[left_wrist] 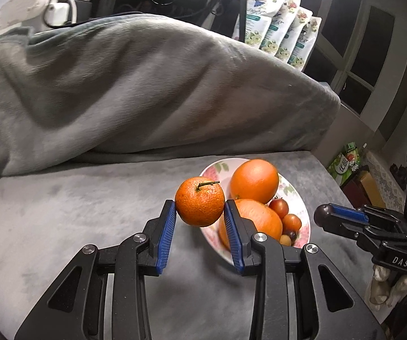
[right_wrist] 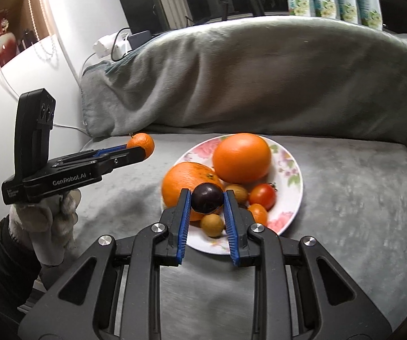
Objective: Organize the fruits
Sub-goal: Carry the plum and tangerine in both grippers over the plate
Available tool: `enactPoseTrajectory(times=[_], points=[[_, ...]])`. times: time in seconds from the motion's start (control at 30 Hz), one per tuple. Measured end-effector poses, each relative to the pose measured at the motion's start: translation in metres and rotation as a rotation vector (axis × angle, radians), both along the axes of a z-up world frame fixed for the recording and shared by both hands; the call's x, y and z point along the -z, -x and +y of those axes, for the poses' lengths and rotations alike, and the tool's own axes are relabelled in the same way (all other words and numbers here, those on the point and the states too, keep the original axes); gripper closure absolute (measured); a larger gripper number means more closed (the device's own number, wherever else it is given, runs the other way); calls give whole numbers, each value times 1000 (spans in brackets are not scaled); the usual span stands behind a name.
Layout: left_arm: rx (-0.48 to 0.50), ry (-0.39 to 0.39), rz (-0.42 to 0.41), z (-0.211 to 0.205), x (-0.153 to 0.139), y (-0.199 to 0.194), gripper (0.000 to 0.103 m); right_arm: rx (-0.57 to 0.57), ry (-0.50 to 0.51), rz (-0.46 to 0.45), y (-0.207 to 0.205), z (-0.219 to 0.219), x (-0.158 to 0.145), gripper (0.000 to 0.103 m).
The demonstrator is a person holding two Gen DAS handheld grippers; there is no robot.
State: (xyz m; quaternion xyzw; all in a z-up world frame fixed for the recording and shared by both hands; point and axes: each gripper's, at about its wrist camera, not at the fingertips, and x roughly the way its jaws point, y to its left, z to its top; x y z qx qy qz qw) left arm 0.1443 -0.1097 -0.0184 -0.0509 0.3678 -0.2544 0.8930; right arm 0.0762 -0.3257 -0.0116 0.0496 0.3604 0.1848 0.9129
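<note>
My left gripper (left_wrist: 199, 208) is shut on a small stemmed mandarin (left_wrist: 199, 204) and holds it above the grey cushion, just left of the floral plate (left_wrist: 302, 215). The same mandarin (right_wrist: 141, 143) shows in the right wrist view, left of the plate (right_wrist: 291, 167). My right gripper (right_wrist: 207, 198) is shut on a dark purple plum (right_wrist: 207, 197), held over the plate's near side. On the plate lie two large oranges (right_wrist: 241, 158) (right_wrist: 186, 182), red cherry tomatoes (right_wrist: 263, 197) and small yellowish fruits (right_wrist: 212, 225).
A grey blanket (left_wrist: 135, 85) is heaped along the back of the grey cushion (right_wrist: 345, 212). Floral packets (left_wrist: 280, 31) stand on the windowsill behind. A charger with cables (right_wrist: 110, 46) lies at the back left. Boxes (left_wrist: 356, 175) stand beyond the cushion's right edge.
</note>
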Motion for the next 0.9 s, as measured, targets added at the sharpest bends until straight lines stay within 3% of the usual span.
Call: enactPoseTrajectory(times=[0.9], points=[[48, -20, 15, -38, -1, -27, 70, 34, -7, 32, -12, -19, 25, 79]])
